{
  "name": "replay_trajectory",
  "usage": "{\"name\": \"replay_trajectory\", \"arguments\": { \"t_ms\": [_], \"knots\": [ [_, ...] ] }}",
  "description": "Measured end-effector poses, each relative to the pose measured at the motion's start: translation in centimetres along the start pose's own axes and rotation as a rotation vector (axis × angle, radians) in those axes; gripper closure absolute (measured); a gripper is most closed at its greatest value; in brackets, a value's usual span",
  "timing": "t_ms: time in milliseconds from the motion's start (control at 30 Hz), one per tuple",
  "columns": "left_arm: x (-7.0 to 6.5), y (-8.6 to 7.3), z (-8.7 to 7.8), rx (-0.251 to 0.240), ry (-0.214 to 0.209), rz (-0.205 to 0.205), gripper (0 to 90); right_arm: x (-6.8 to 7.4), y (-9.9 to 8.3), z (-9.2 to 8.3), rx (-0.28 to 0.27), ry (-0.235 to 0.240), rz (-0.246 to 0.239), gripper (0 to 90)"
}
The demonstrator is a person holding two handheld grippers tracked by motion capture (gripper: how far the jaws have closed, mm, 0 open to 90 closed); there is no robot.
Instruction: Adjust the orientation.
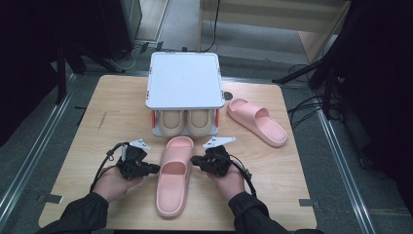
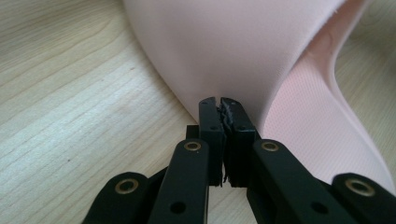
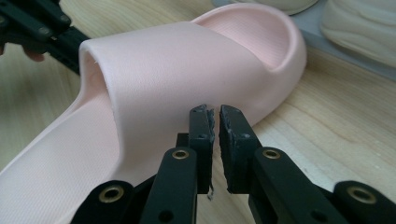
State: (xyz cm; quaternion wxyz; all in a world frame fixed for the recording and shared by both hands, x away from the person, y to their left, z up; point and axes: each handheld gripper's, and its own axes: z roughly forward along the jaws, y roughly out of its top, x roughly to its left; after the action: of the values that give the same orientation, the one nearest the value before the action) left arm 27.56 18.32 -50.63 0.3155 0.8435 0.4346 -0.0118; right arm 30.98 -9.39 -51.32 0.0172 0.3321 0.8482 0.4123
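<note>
A pink slipper (image 1: 174, 175) is lying lengthwise on the wooden table (image 1: 97, 122), toe pointing toward the white shoe rack (image 1: 183, 80), heel toward the person. The two grippers are flanking it at the strap. The left gripper (image 1: 155, 168) is coming in from the slipper's left side, its tips resting against the strap's outer wall; in the left gripper view its jaws are pressed together with nothing caught between them, the pink strap (image 2: 233, 51) rising just beyond the tips. The right gripper (image 1: 195, 160) is sitting at the opposite side, and in the right gripper view its jaws are standing almost together, a thin gap between them, the tips right at the strap's side with nothing pinched. A second pink slipper (image 1: 256, 121) is lying apart, to the right of the rack, and a beige pair (image 1: 185, 122) is sitting in the rack's lower shelf.
</note>
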Motion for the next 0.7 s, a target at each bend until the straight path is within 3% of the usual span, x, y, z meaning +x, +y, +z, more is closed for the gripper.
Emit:
{"name": "replay_trajectory", "arguments": {
  "t_ms": [300, 467, 700],
  "knots": [
    [1.1, 0.0, -1.5, -0.079, -0.007, -0.046, 81.0, -0.3, 0.0, -0.4, -0.014, -0.028, -0.041, 73.5],
    [1.5, 0.0, -2.4, -0.124, -0.008, -0.064, 70.7, -0.7, 0.0, -1.0, -0.028, -0.021, -0.032, 70.5],
    [2.4, 0.0, -3.2, -0.129, 0.009, -0.082, 62.6, -1.5, 0.4, -2.3, -0.055, -0.009, -0.005, 68.8]
  ]
}}
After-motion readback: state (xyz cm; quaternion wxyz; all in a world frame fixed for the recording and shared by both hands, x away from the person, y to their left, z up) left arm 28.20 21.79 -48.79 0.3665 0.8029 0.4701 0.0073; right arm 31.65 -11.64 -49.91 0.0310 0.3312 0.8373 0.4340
